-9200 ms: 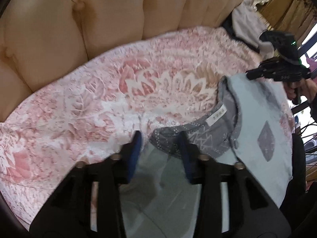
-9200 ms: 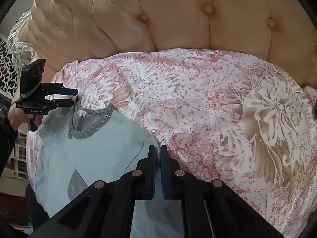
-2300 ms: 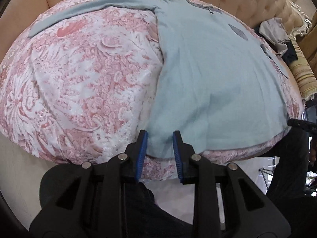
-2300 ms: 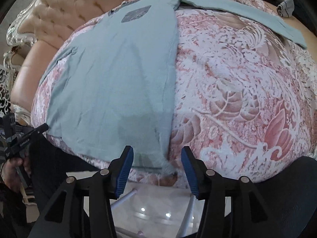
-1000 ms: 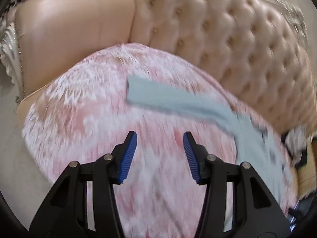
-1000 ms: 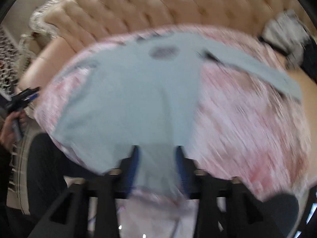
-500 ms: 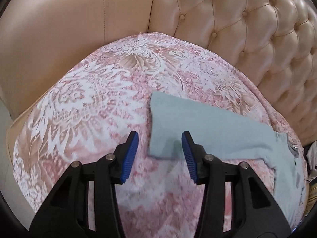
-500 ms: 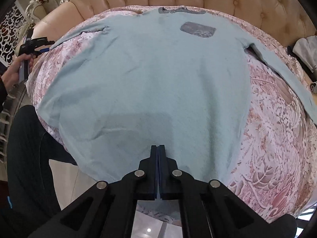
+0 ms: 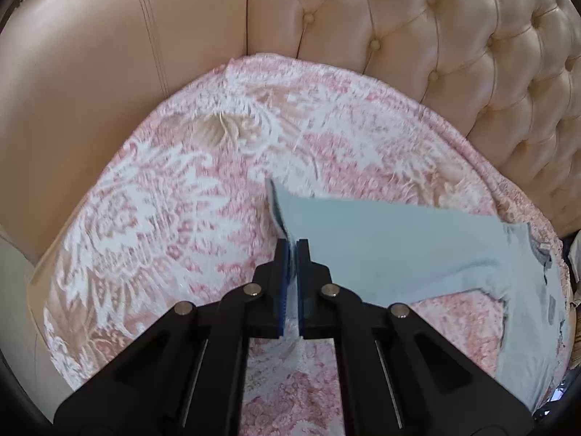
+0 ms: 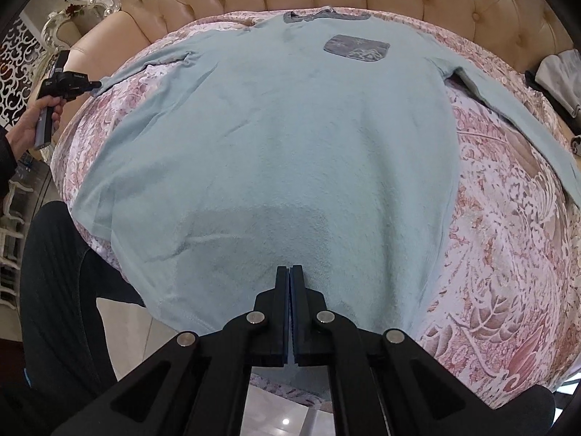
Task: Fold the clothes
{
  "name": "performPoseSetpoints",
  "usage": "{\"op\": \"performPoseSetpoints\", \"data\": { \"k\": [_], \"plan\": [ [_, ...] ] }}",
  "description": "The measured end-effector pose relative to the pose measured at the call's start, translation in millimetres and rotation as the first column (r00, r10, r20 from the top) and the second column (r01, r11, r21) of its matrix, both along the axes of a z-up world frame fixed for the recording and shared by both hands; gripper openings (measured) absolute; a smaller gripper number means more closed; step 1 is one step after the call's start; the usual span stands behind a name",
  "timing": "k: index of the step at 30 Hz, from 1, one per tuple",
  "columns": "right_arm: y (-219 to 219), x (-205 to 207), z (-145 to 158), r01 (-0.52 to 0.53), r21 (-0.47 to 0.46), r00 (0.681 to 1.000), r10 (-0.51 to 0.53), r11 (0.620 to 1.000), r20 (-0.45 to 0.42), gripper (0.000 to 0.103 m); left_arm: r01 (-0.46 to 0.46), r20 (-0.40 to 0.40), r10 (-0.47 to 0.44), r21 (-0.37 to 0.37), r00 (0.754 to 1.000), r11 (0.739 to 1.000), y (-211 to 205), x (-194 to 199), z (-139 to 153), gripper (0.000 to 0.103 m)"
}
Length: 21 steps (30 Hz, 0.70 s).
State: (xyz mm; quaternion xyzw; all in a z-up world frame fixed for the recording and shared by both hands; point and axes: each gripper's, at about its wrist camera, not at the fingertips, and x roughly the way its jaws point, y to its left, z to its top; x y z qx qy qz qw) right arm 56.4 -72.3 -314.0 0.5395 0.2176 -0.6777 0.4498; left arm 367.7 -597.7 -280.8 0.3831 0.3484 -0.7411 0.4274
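A light blue long-sleeved shirt (image 10: pixel 290 138) lies flat, front up, on the pink floral cover (image 10: pixel 508 254), with a grey chest pocket (image 10: pixel 356 49) and a grey collar at the far end. My left gripper (image 9: pixel 291 245) is shut on the cuff of the left sleeve (image 9: pixel 381 243), and the cuff edge stands up from the cover. The right wrist view shows that same left gripper (image 10: pixel 92 85) at the sleeve's tip, held by a hand (image 10: pixel 43 112). My right gripper (image 10: pixel 290 270) is shut and hovers over the shirt's lower part near the hem, with no cloth visible between its pads.
A tufted beige sofa back (image 9: pixel 454 54) and padded arm (image 9: pixel 90 72) ring the cover. Other clothes (image 10: pixel 559 76) lie at the far right. The person's dark trouser leg (image 10: pixel 61 290) is at the front left, beside the cover's front edge.
My left gripper has shut on the sleeve cuff, which was lying flat between open fingers half a second ago. The right gripper stays shut over the hem area.
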Motion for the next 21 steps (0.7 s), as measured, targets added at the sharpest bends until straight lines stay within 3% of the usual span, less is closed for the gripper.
{"op": "performPoseSetpoints", "data": {
  "k": [9, 16, 21],
  "plan": [
    [9.4, -3.6, 0.6, 0.012, -0.033, 1.000, -0.011, 0.999, 0.020, 0.002, 0.057, 0.004, -0.056, -0.063, 0.998, 0.996, 9.3, -25.0, 51.9, 0.004],
    [8.9, -5.5, -4.5, 0.027, -0.069, 0.999, -0.024, 0.997, 0.046, 0.002, 0.202, 0.036, -0.199, -0.108, 0.979, 0.973, 47.3, -115.0, 86.9, 0.004],
    [13.4, -8.5, -5.7, 0.042, -0.098, 0.997, -0.035, 0.994, 0.073, 0.002, 0.339, 0.066, -0.333, -0.119, 0.940, 0.933, 92.2, -200.2, 93.3, 0.004]
  ]
}}
